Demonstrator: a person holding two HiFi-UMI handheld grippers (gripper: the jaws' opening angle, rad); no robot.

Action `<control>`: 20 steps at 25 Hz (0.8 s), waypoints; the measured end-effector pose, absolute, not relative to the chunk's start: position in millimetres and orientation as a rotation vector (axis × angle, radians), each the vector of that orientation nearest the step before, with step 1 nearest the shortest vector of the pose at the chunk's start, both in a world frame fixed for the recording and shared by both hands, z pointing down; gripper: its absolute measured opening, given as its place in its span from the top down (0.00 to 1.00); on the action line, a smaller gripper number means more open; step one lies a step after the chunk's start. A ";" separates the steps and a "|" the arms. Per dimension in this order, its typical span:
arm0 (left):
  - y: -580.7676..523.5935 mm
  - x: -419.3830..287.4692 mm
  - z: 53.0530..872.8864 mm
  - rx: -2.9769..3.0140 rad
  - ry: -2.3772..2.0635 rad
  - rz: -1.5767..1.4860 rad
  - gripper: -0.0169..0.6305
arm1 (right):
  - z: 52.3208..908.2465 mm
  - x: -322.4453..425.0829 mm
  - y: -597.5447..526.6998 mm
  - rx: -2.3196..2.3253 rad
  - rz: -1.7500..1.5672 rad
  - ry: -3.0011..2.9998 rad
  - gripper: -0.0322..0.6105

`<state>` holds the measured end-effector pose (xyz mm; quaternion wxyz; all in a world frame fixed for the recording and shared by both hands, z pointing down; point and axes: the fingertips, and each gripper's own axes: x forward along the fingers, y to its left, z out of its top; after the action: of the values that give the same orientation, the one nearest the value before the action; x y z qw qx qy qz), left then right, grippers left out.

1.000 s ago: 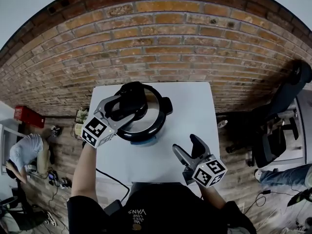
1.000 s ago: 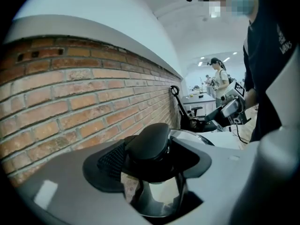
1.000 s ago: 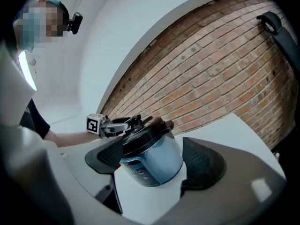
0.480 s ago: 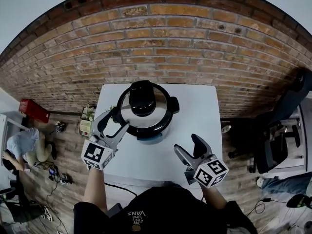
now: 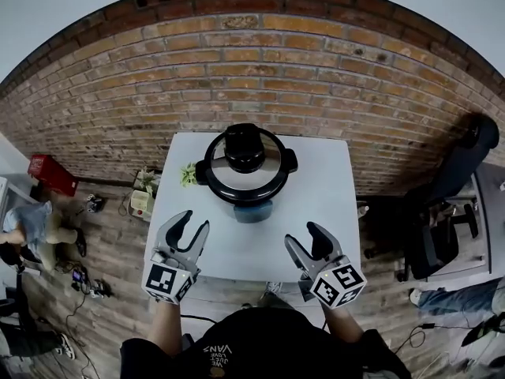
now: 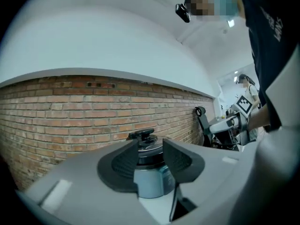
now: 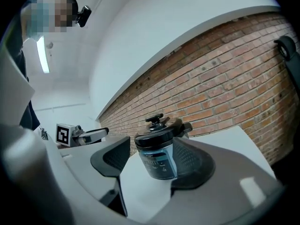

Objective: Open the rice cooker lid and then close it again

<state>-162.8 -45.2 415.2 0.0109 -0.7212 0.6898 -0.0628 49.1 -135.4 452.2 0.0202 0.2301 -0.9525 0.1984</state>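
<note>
lid [image 5: 268, 169] is seen shut on cooker [image 5: 254, 210]. left gripper [image 5: 193, 221], right gripper [image 5: 302, 234]: held clear, empty, jaws half-apart, just narrowed. closing judged done; only retreat is needed.

Only readable word is "VANS", on the chest of the person's black shirt [image 5: 237, 346], upside down in the head view. The smaller lines of print beside it are too small to read. The cubes of the left gripper [image 5: 193, 221] and right gripper [image 5: 302, 234] carry square black-and-white coded markers, with no letters or digits. In the right gripper view the front panel of the rice cooker [image 7: 159, 149] has tiny pale print, illegible. The left gripper view shows faint shirt print at the top right, unreadable.
</note>
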 end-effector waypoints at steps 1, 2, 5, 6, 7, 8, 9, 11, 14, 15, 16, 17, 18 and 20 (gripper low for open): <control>-36.5 -161.2 417.9 -2.248 2.165 -0.177 0.74 | 451.2 49.6 -129.1 0.720 0.597 -2.952 0.51; -27.5 -160.2 420.9 -2.245 2.180 -0.160 0.78 | 450.2 50.1 -122.6 0.726 0.583 -2.951 0.54; -1.1 -159.9 428.3 -2.230 2.233 -0.107 0.88 | 451.1 51.4 -103.3 0.743 0.557 -2.948 0.62; 7.0 -158.9 430.4 -2.237 2.249 -0.109 0.89 | 451.9 51.6 -97.7 0.748 0.551 -2.944 0.64; 14.7 -158.1 432.9 -2.244 2.263 -0.113 0.91 | 452.7 51.9 -92.8 0.756 0.546 -2.940 0.67; 21.8 -158.1 435.9 -2.246 2.270 -0.113 0.92 | 453.4 52.5 -88.6 0.767 0.543 -2.936 0.69; 28.3 -158.6 438.8 -2.241 2.271 -0.105 0.93 | 454.0 53.3 -84.6 0.778 0.542 -2.933 0.73; 39.6 -159.2 444.1 -2.226 2.267 -0.077 0.94 | 455.2 55.3 -76.6 0.799 0.540 -2.932 0.81; 54.5 -155.3 450.3 -2.223 2.278 -0.071 0.96 | 459.3 58.2 -63.9 0.818 0.532 -2.924 0.91; 58.7 -153.2 451.7 -2.224 2.281 -0.069 0.97 | 460.7 59.0 -59.6 0.819 0.530 -2.920 0.93; 62.4 -150.8 452.7 -2.228 2.282 -0.065 0.97 | 462.0 59.8 -55.3 0.816 0.527 -2.917 0.94; 65.7 -148.1 453.3 -2.231 2.279 -0.064 0.97 | 463.3 60.6 -51.1 0.812 0.526 -2.912 0.94; 68.9 -145.6 454.0 -2.236 2.279 -0.063 0.97 | 464.7 61.4 -47.1 0.806 0.525 -2.907 0.94; 74.7 -141.9 456.0 -2.243 2.282 -0.063 0.97 | 468.0 62.7 -39.9 0.797 0.520 -2.892 0.94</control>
<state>-141.9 74.7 456.0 -0.0297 -0.7006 0.7127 -0.0197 62.7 -39.9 468.0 0.0488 0.2614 -0.9488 0.1705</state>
